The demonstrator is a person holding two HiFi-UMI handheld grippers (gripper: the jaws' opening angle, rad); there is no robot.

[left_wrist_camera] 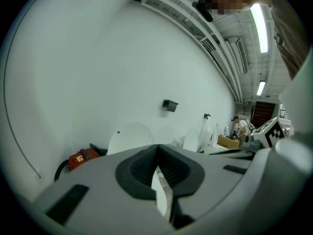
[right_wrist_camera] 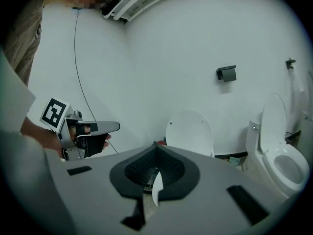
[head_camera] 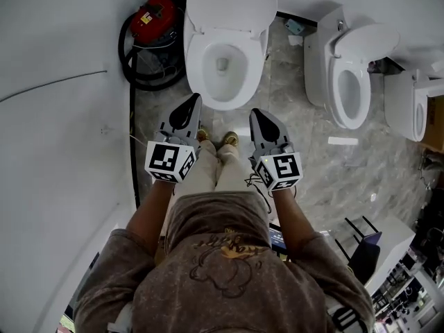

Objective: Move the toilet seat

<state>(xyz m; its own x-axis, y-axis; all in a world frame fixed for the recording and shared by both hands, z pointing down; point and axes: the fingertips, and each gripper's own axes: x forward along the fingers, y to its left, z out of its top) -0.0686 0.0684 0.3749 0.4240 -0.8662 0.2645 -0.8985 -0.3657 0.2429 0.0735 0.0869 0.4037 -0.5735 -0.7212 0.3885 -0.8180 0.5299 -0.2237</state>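
A white toilet [head_camera: 223, 64] stands straight ahead in the head view, its lid [head_camera: 230, 4] raised against the wall and the seat ring [head_camera: 197, 61] lying down around the bowl. My left gripper [head_camera: 193, 100] hovers just short of the bowl's front left rim, shut and empty. At the front right my right gripper [head_camera: 254, 112] is also shut with nothing in it. The raised lid [left_wrist_camera: 130, 136] shows beyond the closed tips of the left gripper [left_wrist_camera: 157, 149] in the left gripper view. The right gripper view shows the lid [right_wrist_camera: 190, 132] past the right gripper [right_wrist_camera: 155, 146].
A red machine [head_camera: 155, 18] with a black hose [head_camera: 126, 54] sits left of the toilet by the white wall. Two more toilets [head_camera: 352, 75] [head_camera: 416, 106] stand to the right. A black cable [head_camera: 132, 151] runs along the floor. The person's shoes [head_camera: 229, 139] are just before the bowl.
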